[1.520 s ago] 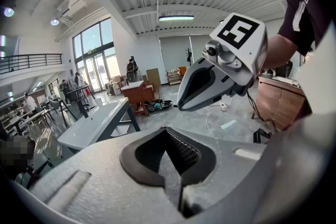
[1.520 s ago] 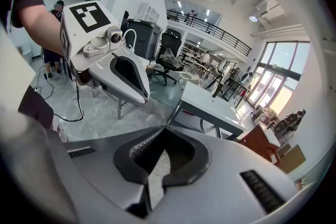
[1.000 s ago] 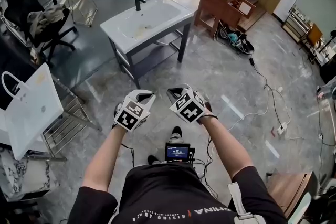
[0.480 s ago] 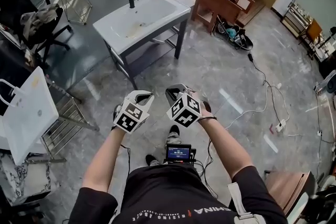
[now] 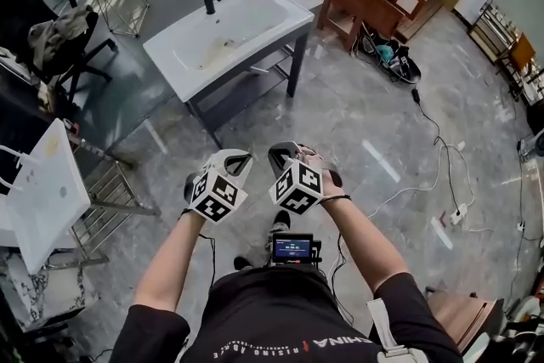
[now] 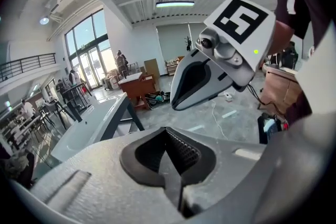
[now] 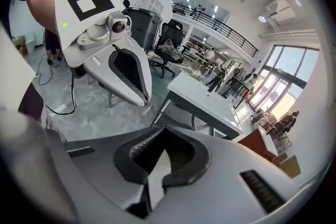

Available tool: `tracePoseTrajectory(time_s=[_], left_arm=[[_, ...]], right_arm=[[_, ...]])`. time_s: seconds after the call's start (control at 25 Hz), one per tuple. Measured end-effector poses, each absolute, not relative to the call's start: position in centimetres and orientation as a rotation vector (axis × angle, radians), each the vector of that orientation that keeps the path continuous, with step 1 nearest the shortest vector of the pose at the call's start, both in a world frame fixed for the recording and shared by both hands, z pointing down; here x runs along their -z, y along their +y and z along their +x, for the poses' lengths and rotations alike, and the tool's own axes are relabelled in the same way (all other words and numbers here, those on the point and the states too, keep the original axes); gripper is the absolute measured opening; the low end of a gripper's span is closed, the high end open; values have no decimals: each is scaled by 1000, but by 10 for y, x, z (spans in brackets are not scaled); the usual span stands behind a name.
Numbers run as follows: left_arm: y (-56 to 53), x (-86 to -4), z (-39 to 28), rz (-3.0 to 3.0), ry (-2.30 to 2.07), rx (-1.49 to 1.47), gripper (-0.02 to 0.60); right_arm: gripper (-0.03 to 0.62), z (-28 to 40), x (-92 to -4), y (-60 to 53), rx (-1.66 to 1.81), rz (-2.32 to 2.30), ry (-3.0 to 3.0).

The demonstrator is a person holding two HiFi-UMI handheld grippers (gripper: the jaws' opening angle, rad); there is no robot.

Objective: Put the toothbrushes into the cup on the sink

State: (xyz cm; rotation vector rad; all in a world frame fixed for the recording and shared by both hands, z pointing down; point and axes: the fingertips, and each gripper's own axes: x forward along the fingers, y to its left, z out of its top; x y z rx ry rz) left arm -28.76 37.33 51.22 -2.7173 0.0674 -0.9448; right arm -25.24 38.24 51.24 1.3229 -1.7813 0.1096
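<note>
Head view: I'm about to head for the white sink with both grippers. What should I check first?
1. Left gripper empty: ok, jaws together, nothing between them.
2. Right gripper empty: ok, jaws together, nothing between them.
3. Jaws ready to pick: not ok, both shut.
4. Sink within reach: not ok, a stretch of floor lies between it and the grippers.
5. Cables off the route: ok, they lie to the right of the line to the sink.
6. Toothbrushes and cup located: cannot tell, too small to make out from here.
</note>
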Motion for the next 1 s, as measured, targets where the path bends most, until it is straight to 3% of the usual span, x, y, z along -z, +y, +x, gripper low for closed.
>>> tracePoseTrajectory(time_s=[0.44, 1.0], left_arm=[[322, -523, -199, -2557, 116, 1037, 6], [239, -538, -174, -2628, 189, 1104, 6]], right_arm=[[9, -168, -520, 327, -94, 1254, -1858], [9, -131, -530, 252, -111, 1206, -1892]])
